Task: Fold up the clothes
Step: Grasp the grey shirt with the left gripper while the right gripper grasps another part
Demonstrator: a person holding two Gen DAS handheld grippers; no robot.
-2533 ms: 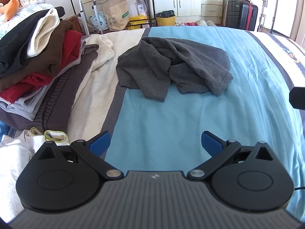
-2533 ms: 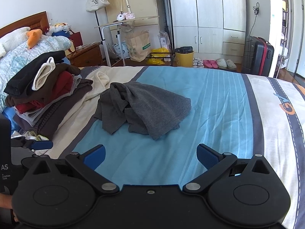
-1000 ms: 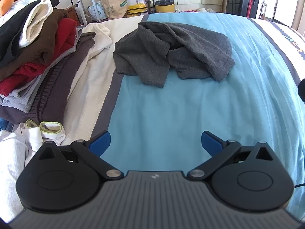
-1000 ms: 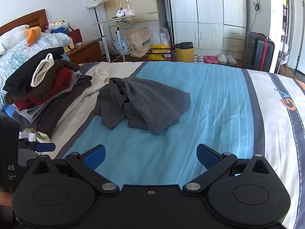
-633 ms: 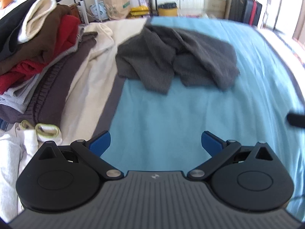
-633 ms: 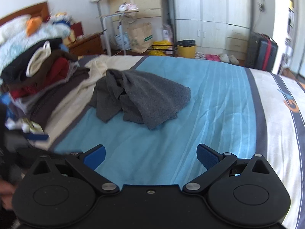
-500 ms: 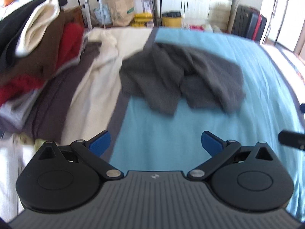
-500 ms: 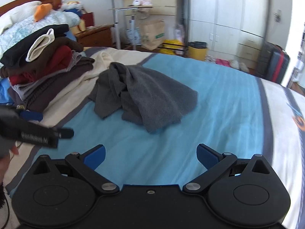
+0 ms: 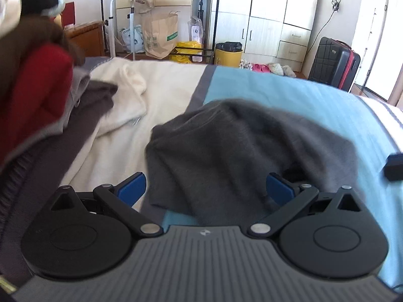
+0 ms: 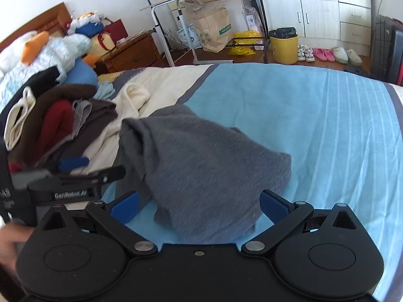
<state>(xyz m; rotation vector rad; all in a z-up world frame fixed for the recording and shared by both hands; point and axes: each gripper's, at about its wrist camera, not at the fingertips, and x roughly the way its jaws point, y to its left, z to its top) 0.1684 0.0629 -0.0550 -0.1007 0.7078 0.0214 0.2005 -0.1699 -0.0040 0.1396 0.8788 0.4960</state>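
Reaching low over the bed, both hand-held grippers were spread wide and empty. Left gripper [image 9: 205,188]: blue pads well apart, nothing between them, the near edge of the crumpled dark grey knit garment [image 9: 241,151] lying just ahead of and between the fingers. Whether either pad touched cloth could not be told. Right gripper [image 10: 199,203]: likewise fully spread, holding nothing, the same garment filling the gap ahead of it. From the right wrist view the left gripper sat just left of the garment, with part of a hand [image 10: 12,241] at the frame's lower left edge.

Landmark: the grey garment. It lay bunched in a heap on the light blue striped bedspread [image 10: 340,125], unfolded, no edges squared, sleeves not distinguishable. Left of it, a cream knit garment [image 9: 126,100] was spread loosely; beyond that, left again, a stack of folded clothes in brown, red, black and cream [image 10: 50,120]. Behind the garment, past the bed's far edge: a yellow bin with a black liner [image 10: 283,45], a brown paper bag [image 9: 158,37], white wardrobe doors [image 9: 264,12], and to the far right a black suitcase with red trim [image 9: 332,63].

Judgement: the stack suggested several pieces already done. This piece was at its very start, with grasping, spreading flat, folding and stacking all left.
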